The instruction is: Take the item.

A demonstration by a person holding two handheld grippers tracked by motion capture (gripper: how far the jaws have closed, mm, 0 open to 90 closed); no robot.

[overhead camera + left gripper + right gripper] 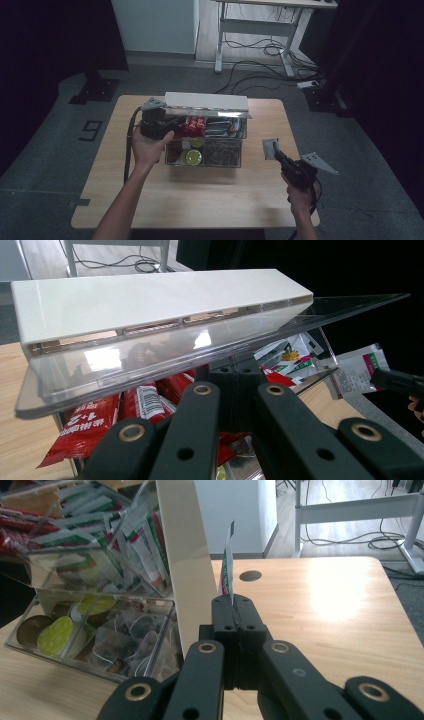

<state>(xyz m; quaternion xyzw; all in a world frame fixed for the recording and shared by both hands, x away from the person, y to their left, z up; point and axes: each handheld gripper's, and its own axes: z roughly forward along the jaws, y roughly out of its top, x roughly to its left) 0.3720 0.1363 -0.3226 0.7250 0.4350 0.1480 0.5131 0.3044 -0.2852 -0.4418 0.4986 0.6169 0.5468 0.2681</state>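
Pinching a flat glossy sachet (228, 565), right gripper (233, 601) clamps.

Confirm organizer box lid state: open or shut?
Open. The clear lid is lifted off the organizer box, tilted up on the left gripper, with the red sachets exposed beneath.

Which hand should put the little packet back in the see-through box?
Probably the right. The right gripper already pinches the packet, beside the clear box. The left gripper is busy, shut on the lid, holding it open.
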